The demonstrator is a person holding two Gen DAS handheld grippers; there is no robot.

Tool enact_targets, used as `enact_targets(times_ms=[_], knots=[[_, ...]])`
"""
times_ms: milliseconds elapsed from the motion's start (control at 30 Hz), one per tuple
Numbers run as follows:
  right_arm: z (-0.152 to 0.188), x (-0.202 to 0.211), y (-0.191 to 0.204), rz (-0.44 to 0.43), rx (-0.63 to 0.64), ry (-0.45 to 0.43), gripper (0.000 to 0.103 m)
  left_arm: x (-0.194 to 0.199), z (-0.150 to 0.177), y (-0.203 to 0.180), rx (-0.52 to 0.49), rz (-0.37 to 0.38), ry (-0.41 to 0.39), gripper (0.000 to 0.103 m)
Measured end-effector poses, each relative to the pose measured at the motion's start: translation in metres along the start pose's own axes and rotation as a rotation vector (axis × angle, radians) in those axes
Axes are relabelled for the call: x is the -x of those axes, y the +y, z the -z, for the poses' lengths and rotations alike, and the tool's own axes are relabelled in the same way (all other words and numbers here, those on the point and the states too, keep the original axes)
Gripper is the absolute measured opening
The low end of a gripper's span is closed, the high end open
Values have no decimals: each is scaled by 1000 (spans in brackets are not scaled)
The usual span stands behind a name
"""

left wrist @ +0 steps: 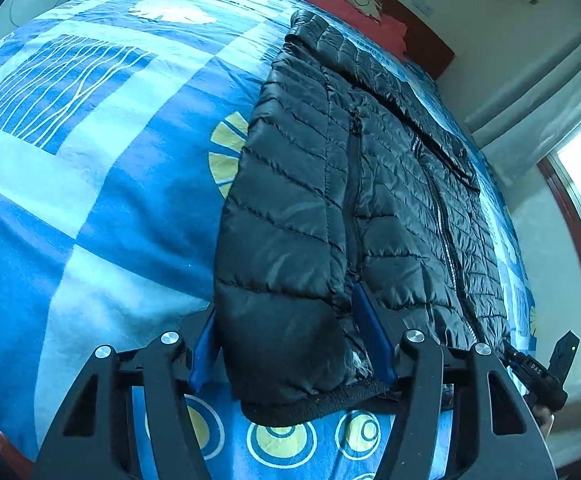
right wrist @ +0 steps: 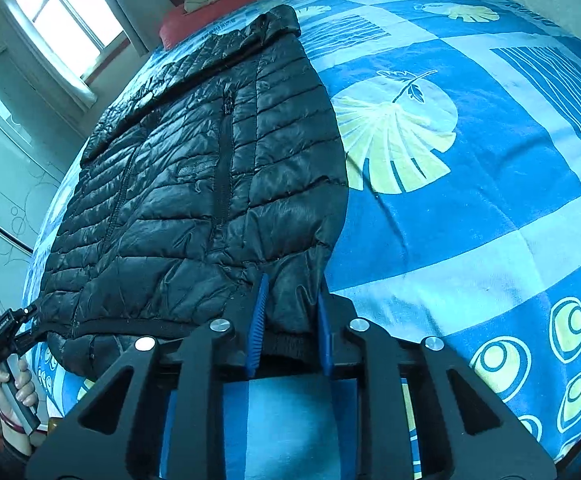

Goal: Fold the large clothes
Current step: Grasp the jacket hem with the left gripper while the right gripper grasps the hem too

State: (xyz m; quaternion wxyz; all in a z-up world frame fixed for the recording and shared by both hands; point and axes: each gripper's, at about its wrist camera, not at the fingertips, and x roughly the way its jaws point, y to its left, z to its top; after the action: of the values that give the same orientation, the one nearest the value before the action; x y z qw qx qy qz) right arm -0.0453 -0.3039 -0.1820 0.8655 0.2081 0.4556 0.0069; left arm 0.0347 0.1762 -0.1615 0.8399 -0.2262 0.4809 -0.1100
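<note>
A black quilted puffer jacket lies stretched out on the blue patterned bedspread, its collar pointing up toward twelve o'clock where a red pillow sits at the head of the bed. In the left wrist view the jacket fills the middle and runs toward one o'clock, and the left gripper sits at six o'clock with its blue fingers spread wide on either side of the folded sleeve end and hem; the jaws straddle the fabric rather than pinch it. At four o'clock of that view the other tool shows at the hem's far corner. Over to the right wrist view: the jacket sprawls from eleven o'clock down to the centre, zip pocket running down its middle, and the right gripper at six o'clock has its blue fingers drawn in on a fold of the jacket's lower corner, fabric pressed between them, cuff band dark between the pads. At eight o'clock a hand holds the left tool's handle at the opposite hem corner. A window glows at eleven o'clock, and a yellow leaf print lies on the spread just beside the jacket's edge at two o'clock.
</note>
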Motion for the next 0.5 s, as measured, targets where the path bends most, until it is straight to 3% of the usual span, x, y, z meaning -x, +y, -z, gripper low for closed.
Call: enact_targets(times_ms=[100,167,233,500], knots=[[-1,0,-2,-17,-14,-6,17,0,2,-1,-9,1,-2,61],[-1,2,-4,-30,-21,-10,15,1,3,-1,-15,2,-6,50],[-1,3,-4,-40,-26,-17,14,4,3,-1,-22,-5,-22,32],[-2,23,-7,-133,-84,-70,10,23,2,-3,11,28,-94,17]])
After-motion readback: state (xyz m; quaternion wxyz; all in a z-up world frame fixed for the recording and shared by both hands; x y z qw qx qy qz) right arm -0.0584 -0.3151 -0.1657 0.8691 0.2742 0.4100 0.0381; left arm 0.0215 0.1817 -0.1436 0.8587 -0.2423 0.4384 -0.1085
